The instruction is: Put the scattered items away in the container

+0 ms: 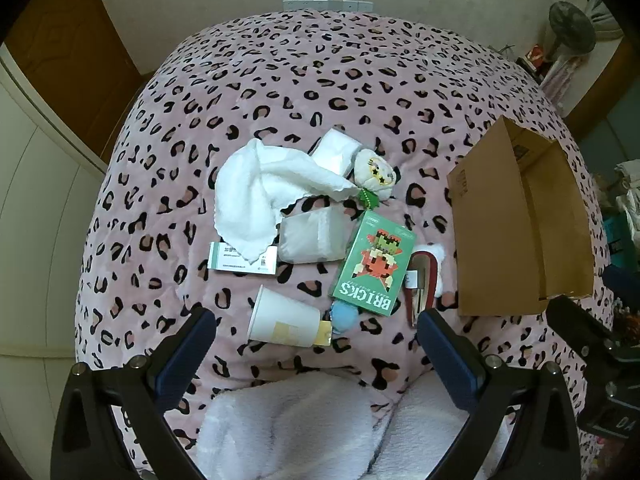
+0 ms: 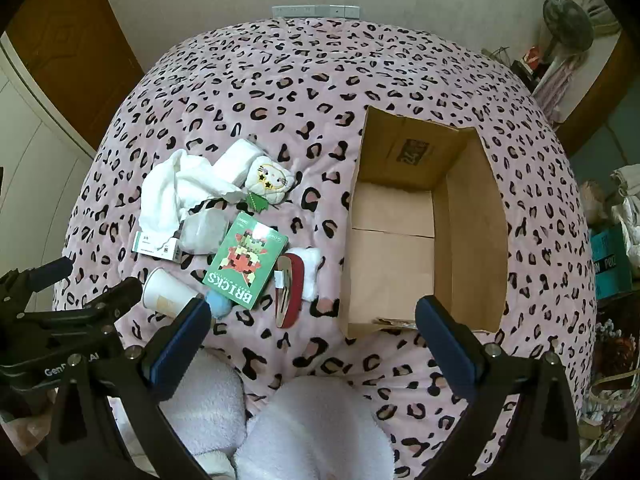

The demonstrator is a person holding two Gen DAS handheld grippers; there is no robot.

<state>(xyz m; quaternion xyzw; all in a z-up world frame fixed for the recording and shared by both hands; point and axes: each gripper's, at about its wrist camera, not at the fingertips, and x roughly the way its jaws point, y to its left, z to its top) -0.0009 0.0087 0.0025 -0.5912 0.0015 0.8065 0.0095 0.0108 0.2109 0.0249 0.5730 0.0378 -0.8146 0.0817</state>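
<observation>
Soft cloth, matt card

Fleecy leopard-print blanket (image 2: 280, 92); matt brown cardboard box (image 2: 472, 220); fluffy white towel (image 1: 256, 196); glossy printed bricks carton (image 1: 372, 264); paper cup (image 1: 280, 320).

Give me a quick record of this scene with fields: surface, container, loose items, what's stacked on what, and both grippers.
surface: pink leopard-print blanket
container: cardboard box, open, nothing visible inside
loose items: white cloth, paper cup on its side, green BRICKS box, plush toy, red hair clip
overlaps: white cloth covers part of a small white carton
left gripper: open, holding nothing
right gripper: open, holding nothing
items in box: none yet
</observation>
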